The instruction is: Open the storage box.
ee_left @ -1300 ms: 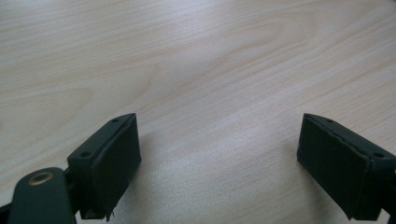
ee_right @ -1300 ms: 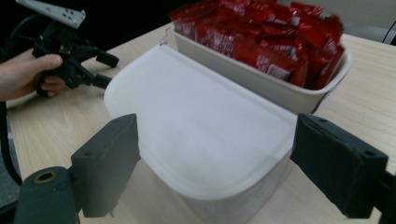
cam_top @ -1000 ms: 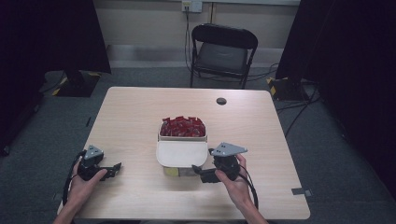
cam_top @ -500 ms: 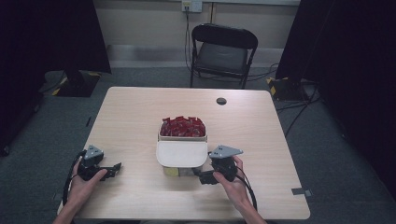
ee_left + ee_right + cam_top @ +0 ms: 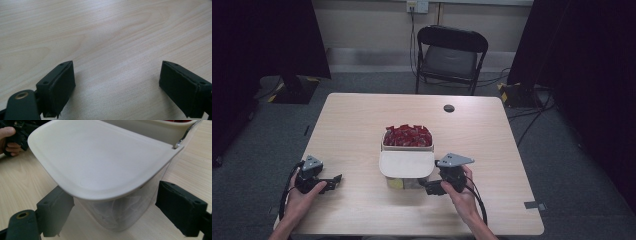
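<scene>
A pale tub point(image 5: 408, 146) stands at the middle of the wooden table point(image 5: 352, 120), filled with red pieces point(image 5: 407, 135). Its white hinged lid point(image 5: 406, 164) is flipped open toward me. My right gripper point(image 5: 424, 186) sits low at the tub's near right corner. In the right gripper view its jaws point(image 5: 115, 207) stand wide on either side of the tub's translucent wall point(image 5: 120, 215), under the lid point(image 5: 100, 162), and the right pad is clear of the wall. My left gripper point(image 5: 336, 181) rests at the table's near left, open over bare wood point(image 5: 117, 87).
A small black round disc point(image 5: 449, 108) lies on the far side of the table. A black folding chair point(image 5: 451, 55) stands beyond the far edge. Dark curtains hang at both sides of the room, and cables lie on the floor to the right.
My right gripper has shifted slightly beside the tub's near corner. The left hand and the tub have stayed where they were.
</scene>
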